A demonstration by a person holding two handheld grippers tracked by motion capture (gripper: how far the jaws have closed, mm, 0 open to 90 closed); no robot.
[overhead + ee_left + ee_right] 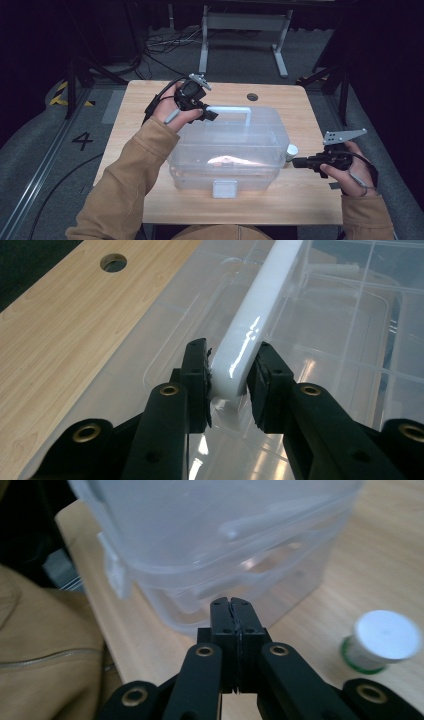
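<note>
A clear plastic storage box (227,145) with a lid stands in the middle of the wooden table (145,100). A white handle (235,109) runs across the lid. My left gripper (210,114) is at the handle's left end, and in the left gripper view its pads (197,370) press on both sides of the white handle (260,305). My right gripper (298,162) hovers low beside the box's right wall. In the right gripper view its jaws (232,605) are shut flat together with nothing between them, pointing at the box (215,535).
A small white-capped jar (291,150) stands on the table by the box's right side, just ahead of my right gripper; it appears as the jar (382,640) at right. A white latch (224,189) sits on the box's front. A cable hole (252,96) is behind the box.
</note>
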